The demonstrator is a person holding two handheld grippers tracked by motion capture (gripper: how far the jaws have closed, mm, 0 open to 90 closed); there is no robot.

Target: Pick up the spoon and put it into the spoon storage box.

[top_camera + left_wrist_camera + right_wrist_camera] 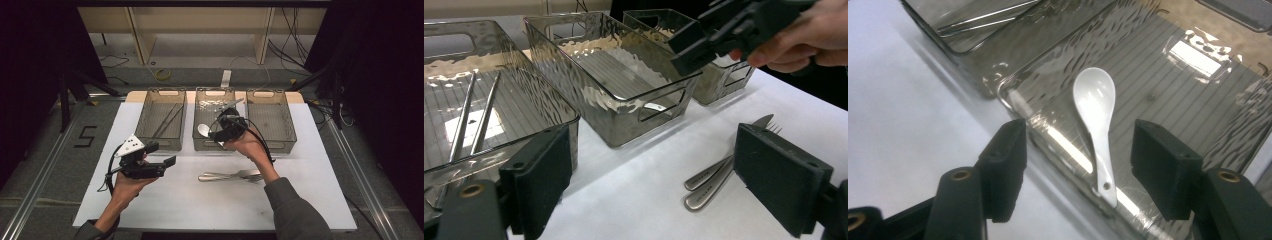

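so my right tongs (1075,170) hang over the near end of the middle bin (1168,65), jaws spread wide with nothing pinched. the white spoon (1096,125) lies flat on the bin floor right below them, handle end between the jaws, bowl pointing away, long axis running straight out from the tongs. looks dropped off to me. left tongs (651,175) are wide open and empty too, with the leftover cutlery (719,172) on the worktop (634,200) just ahead, so i'd guess the left is closer for that.

The cutlery (719,172) tips hide behind a tong pad; the left bin (499,107) is cut off.
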